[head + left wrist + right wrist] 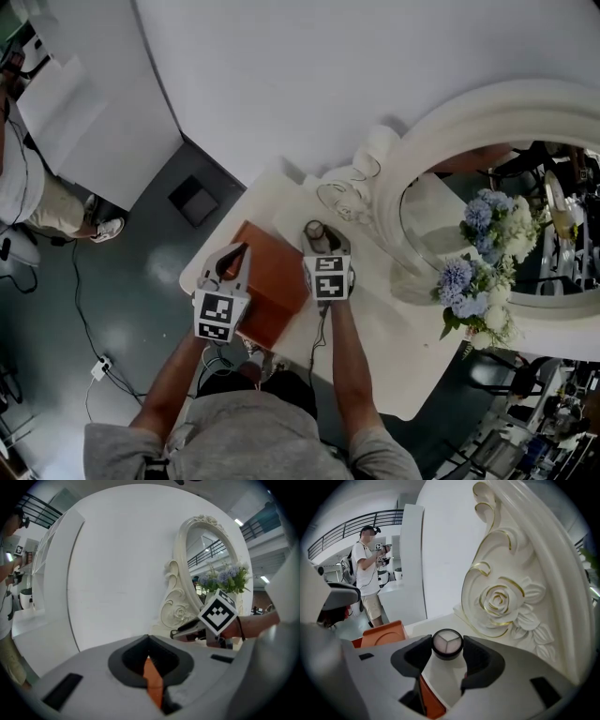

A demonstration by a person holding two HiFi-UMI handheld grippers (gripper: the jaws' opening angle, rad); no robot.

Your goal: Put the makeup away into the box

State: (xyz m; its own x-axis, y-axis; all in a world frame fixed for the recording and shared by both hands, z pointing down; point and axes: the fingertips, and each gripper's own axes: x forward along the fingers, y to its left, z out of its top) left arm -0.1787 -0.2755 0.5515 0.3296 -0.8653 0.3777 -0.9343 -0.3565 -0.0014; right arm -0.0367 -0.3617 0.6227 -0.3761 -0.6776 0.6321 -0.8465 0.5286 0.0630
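An orange box lies on the white table in front of me. My right gripper is just right of it and shut on a round black makeup compact. In the right gripper view the pale-panned compact sits between the fingertips of the right gripper, and the orange lid stands to the left. My left gripper is at the box's far left corner. In the left gripper view its tips meet, with a thin orange edge caught between the jaws.
A large ornate white mirror stands at the table's right. Blue and white flowers and clear glass pieces sit by its base. A dark square box rests on the floor, and a person stands beyond the table.
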